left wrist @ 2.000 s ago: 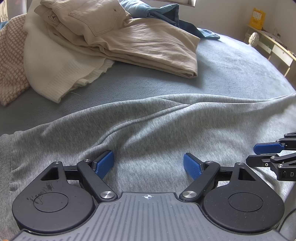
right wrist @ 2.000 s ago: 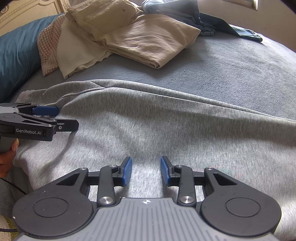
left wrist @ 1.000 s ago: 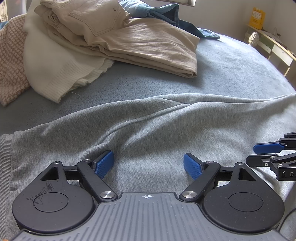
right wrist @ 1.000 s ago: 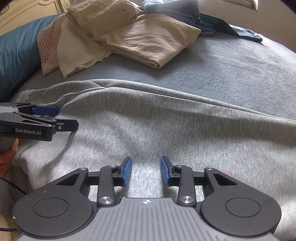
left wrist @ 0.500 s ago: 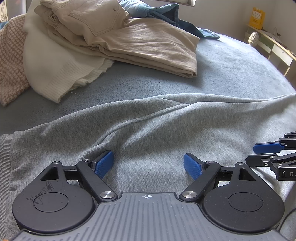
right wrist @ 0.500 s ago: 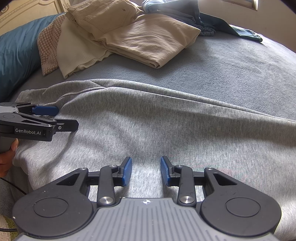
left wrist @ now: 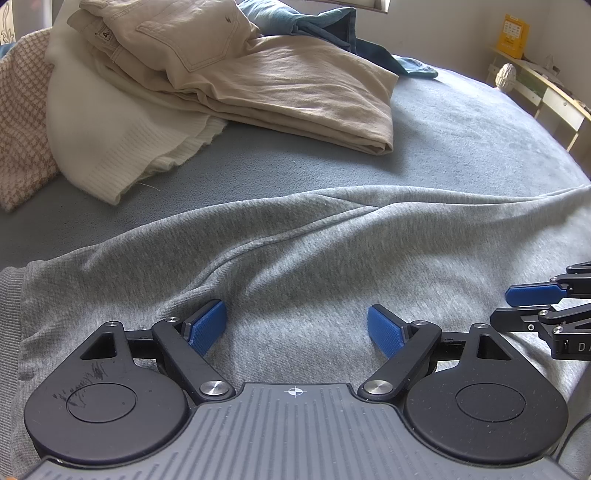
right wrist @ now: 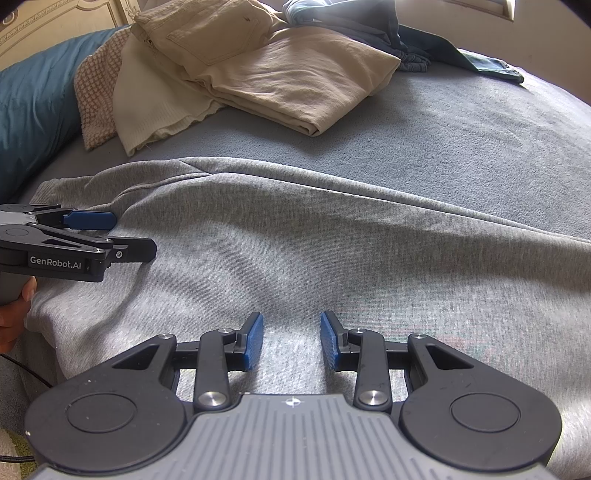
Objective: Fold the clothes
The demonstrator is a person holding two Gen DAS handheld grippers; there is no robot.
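A grey sweatshirt lies spread and wrinkled across the near part of the blue-grey bed; a ribbed cuff or hem shows at its left end. My left gripper hovers just over its left part, blue pads wide apart, nothing between them. In the right wrist view the same sweatshirt fills the middle. My right gripper sits low over it with a narrower gap and no fabric pinched. Each gripper shows in the other's view: the left gripper at the left edge, the right gripper at the right edge.
At the back of the bed lie folded beige trousers, a white knit sweater, a checked garment and blue denim clothes. A teal pillow lies far left. A shelf unit stands beyond the bed's right side.
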